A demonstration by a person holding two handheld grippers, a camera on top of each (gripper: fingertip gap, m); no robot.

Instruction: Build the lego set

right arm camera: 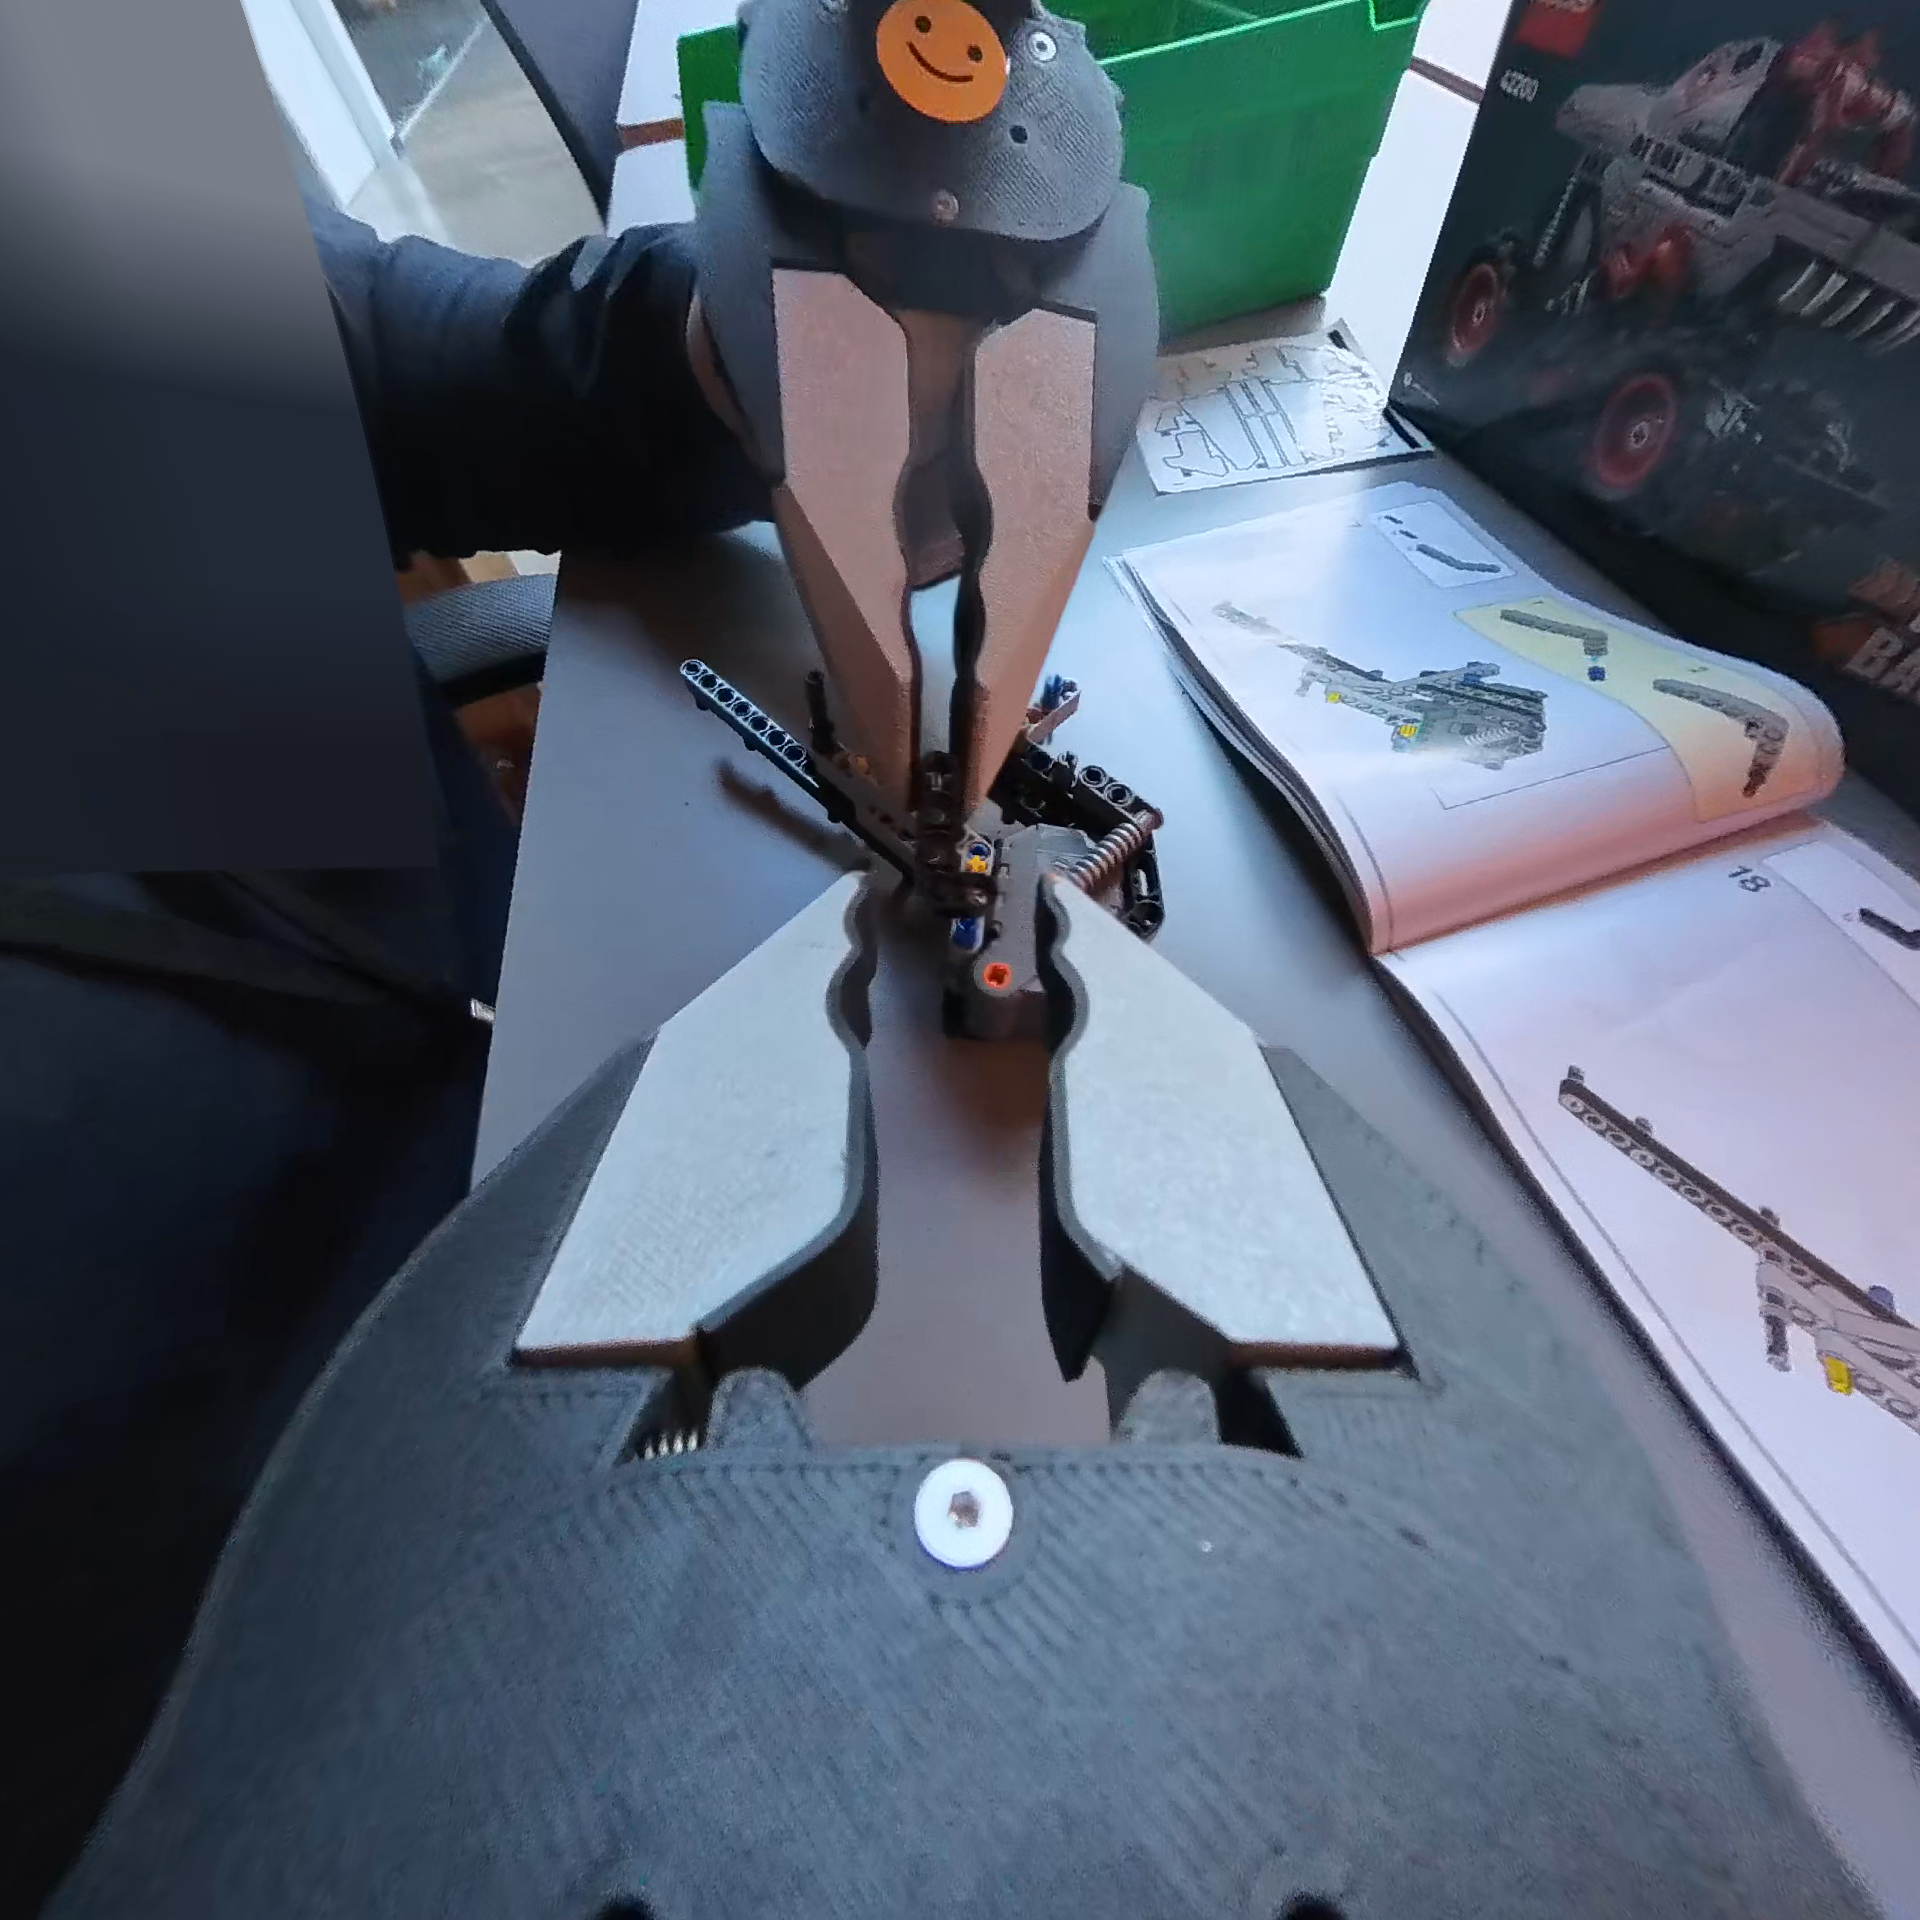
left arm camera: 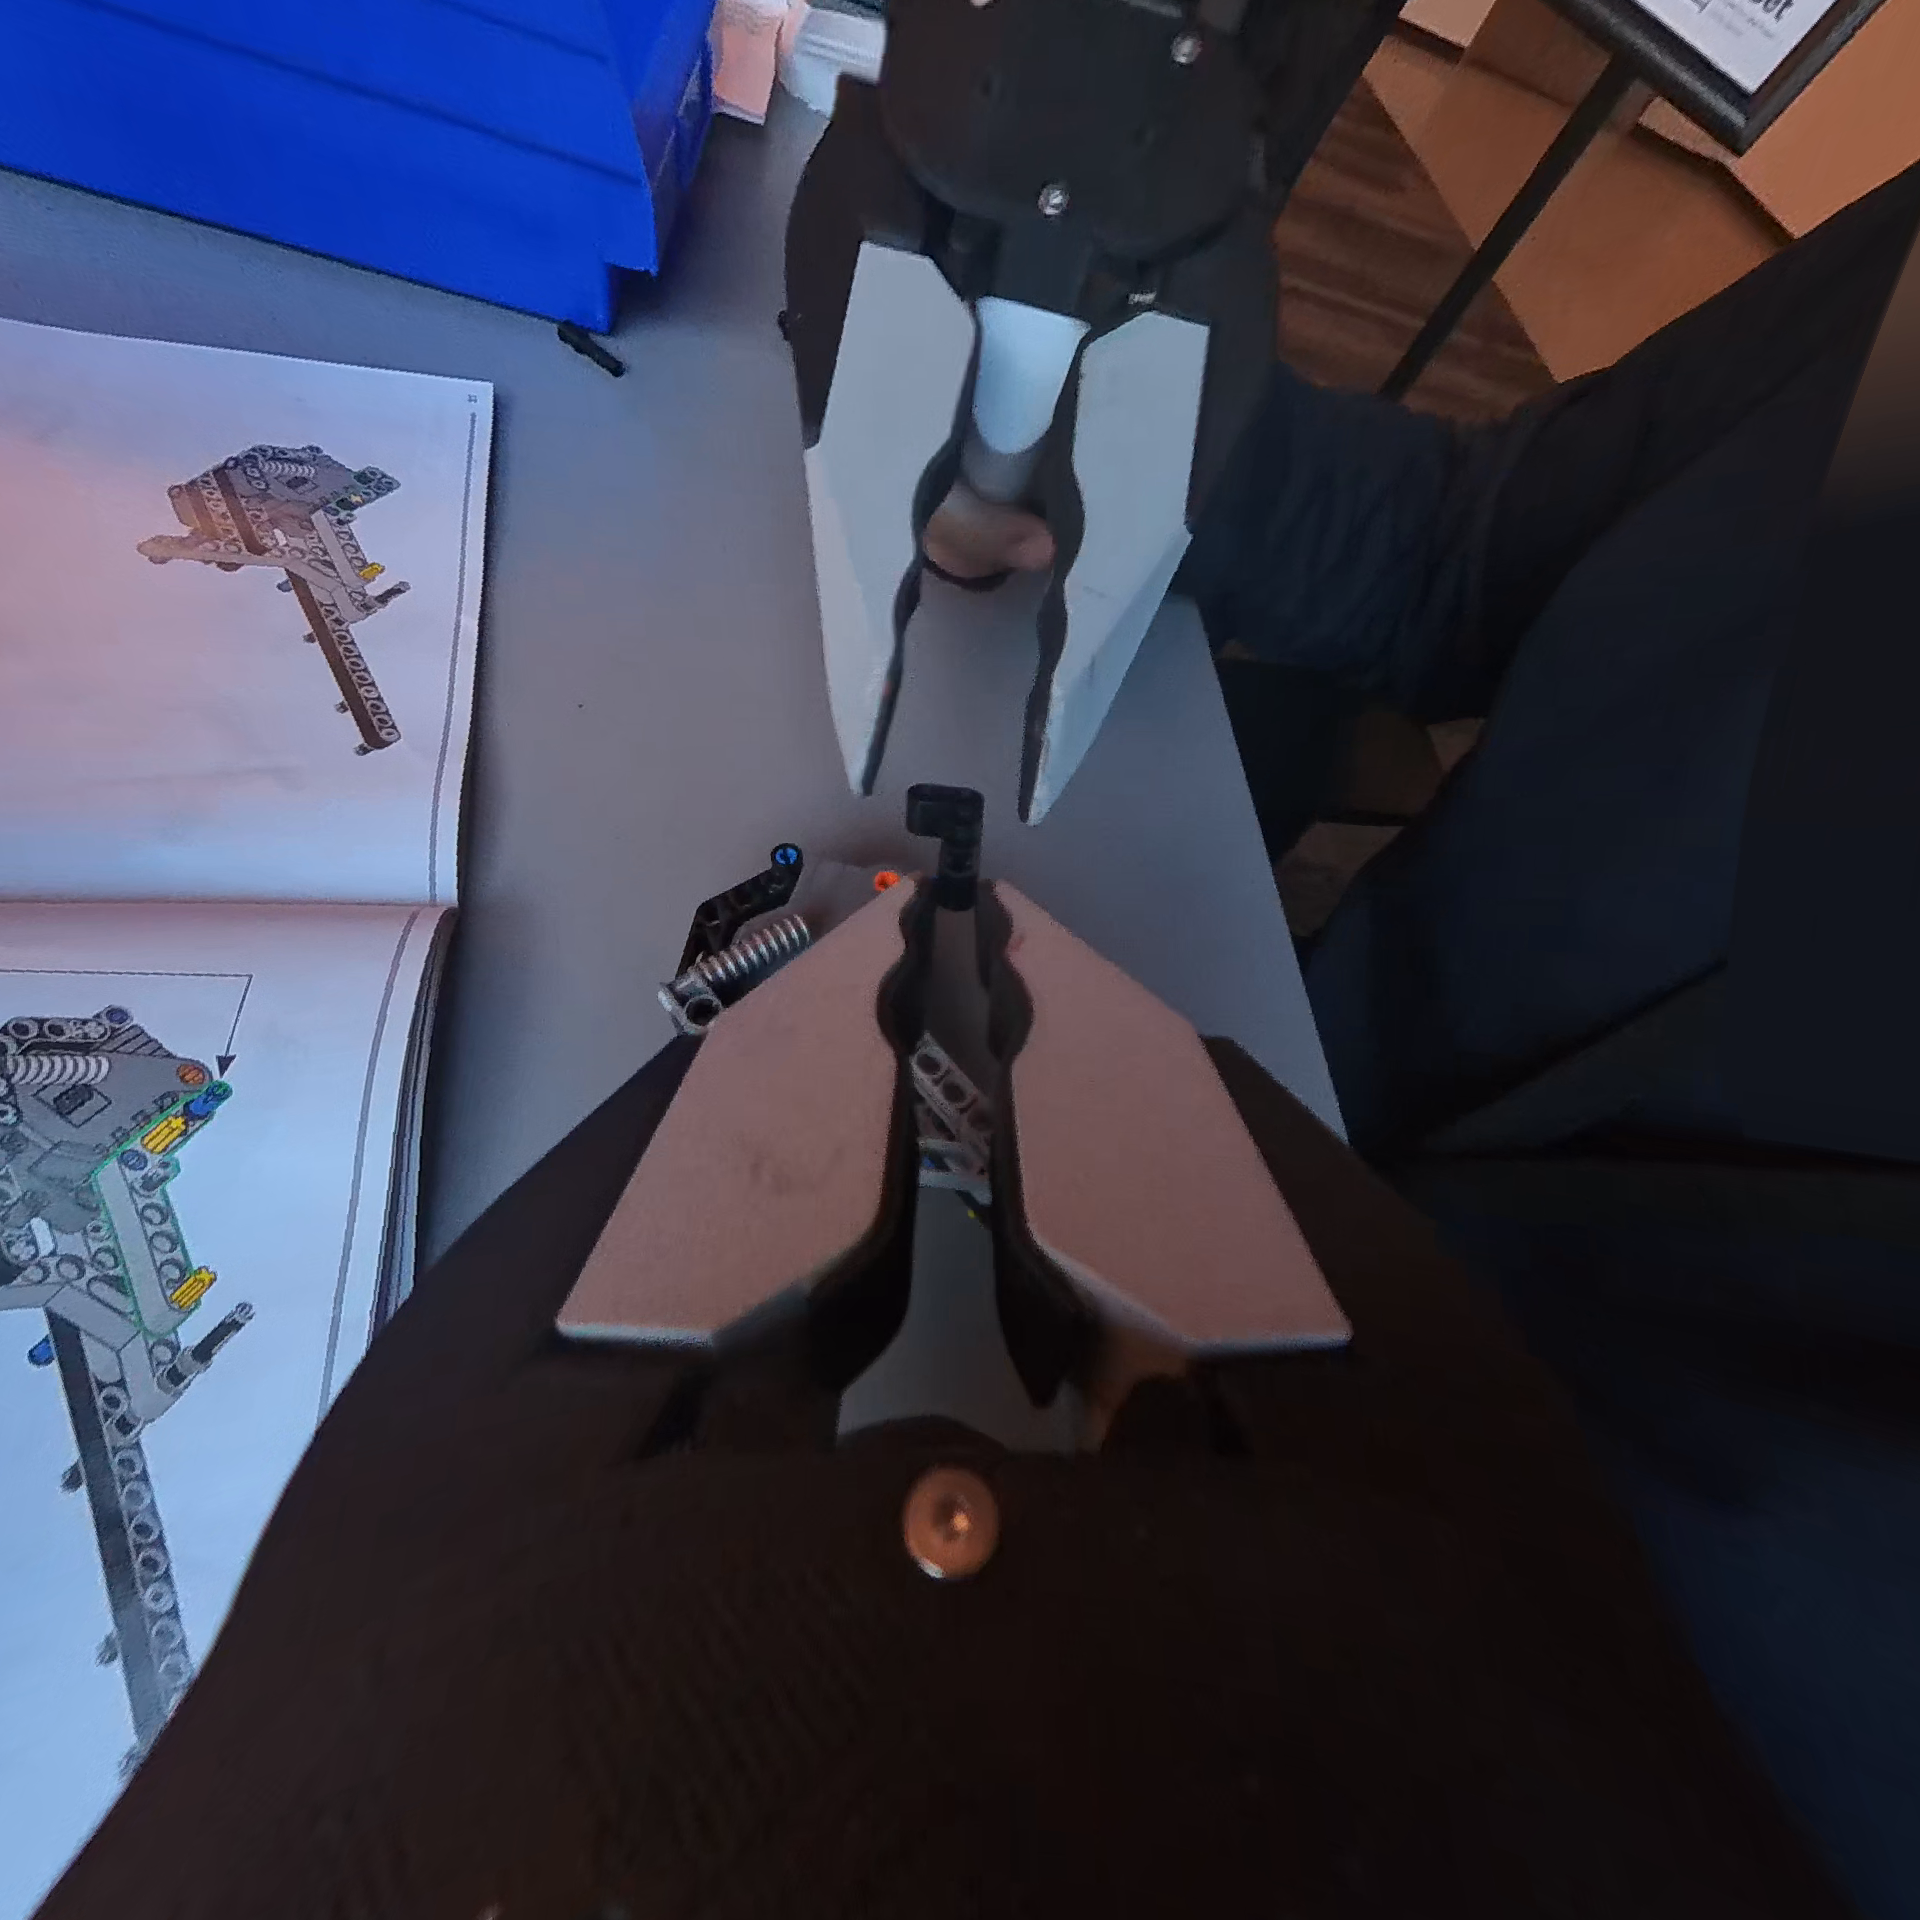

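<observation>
Grey tabletop (left arm camera: pixel 644 644) carries the open instruction booklet (left arm camera: pixel 239 623) at our far left. Next comes the lego assembly (left arm camera: pixel 743 951), spring and black links showing beside our left gripper (left arm camera: pixel 951 894), whose tan jaws are pinched on a small black connector (left arm camera: pixel 948 836) standing out past the tips. Its long axis runs along the fingers, straight toward our right gripper (left arm camera: pixel 945 805), whose grey jaws stand apart, tips just either side of the connector. In the right wrist view, they flank the assembly. We judge the right gripper nearer to receive.
</observation>
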